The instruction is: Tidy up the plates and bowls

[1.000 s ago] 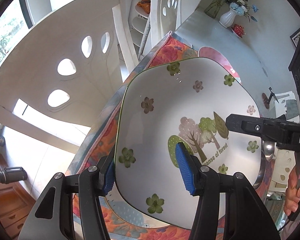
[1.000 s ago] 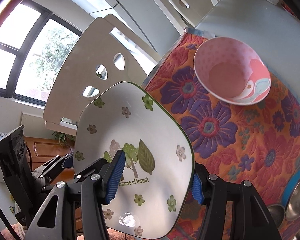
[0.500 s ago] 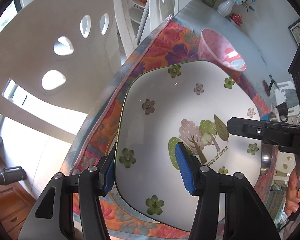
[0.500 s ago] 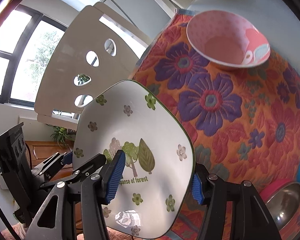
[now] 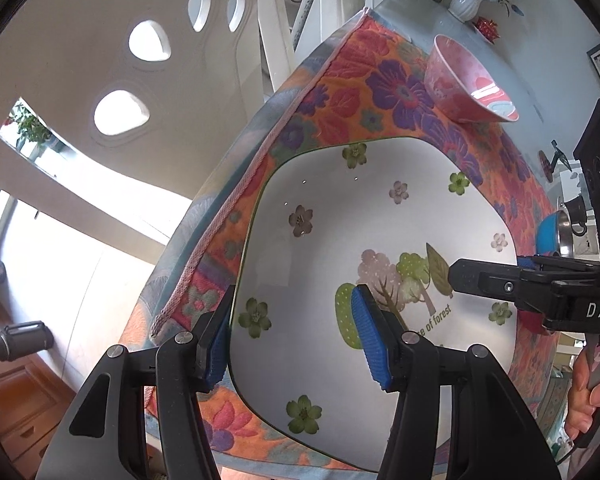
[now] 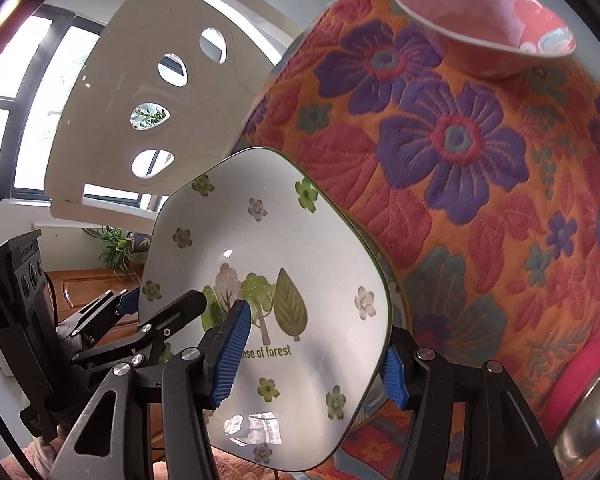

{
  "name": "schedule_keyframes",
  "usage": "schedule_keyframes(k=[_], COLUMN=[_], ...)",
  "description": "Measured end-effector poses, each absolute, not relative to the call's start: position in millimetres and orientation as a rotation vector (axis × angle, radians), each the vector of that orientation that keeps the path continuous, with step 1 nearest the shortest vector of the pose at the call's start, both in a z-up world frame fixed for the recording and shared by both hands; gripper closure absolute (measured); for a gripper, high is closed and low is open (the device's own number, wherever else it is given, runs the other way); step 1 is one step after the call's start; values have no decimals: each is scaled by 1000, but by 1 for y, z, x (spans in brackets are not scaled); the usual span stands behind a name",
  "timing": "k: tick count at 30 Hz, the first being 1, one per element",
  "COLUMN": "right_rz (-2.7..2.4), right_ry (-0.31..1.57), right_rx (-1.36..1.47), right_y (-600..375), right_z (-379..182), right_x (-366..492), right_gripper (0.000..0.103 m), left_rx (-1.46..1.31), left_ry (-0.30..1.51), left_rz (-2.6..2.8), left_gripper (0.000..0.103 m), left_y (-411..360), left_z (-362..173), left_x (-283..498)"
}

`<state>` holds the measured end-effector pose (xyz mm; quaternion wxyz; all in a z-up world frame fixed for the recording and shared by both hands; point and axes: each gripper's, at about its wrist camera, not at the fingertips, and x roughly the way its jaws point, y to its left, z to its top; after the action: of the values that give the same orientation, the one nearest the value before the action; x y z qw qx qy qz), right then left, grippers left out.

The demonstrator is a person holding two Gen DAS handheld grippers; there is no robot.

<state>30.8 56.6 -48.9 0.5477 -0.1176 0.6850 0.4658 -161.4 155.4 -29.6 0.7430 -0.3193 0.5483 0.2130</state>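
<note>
Lowered since a second ago: plate (image 5: 364,248), now close over the cloth (image 5: 364,80), more cloth showing beyond its far rim.

Plate: squarish, white, flowers and trees printed; held tilted above the cloth's near corner, whether it touches cannot be told.

Left gripper (image 5: 296,340): clenched on the plate's near edge, one pad above, one beneath.

Right gripper (image 6: 312,352): clenched on the opposite edge likewise.

Pink bowl (image 6: 480,20): upright on the cloth's far part, well apart from the plate.

Steel bowl (image 6: 592,420): at the right edge.

Chair (image 5: 112,80): white, beside the table.
</note>
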Motion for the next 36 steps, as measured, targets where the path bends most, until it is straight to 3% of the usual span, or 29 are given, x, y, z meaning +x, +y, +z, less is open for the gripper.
schedule_keyframes(k=[36], right_rz=[1032], right_ry=[1683], right_rx=[-311], right_y=[73], right_z=[-81], right_x=[21], right_gripper=[45], left_rx=[-667], left_ry=[1251], left_rz=[458], left_gripper=[51], left_y=[149], left_z=[-47], left_x=[-157])
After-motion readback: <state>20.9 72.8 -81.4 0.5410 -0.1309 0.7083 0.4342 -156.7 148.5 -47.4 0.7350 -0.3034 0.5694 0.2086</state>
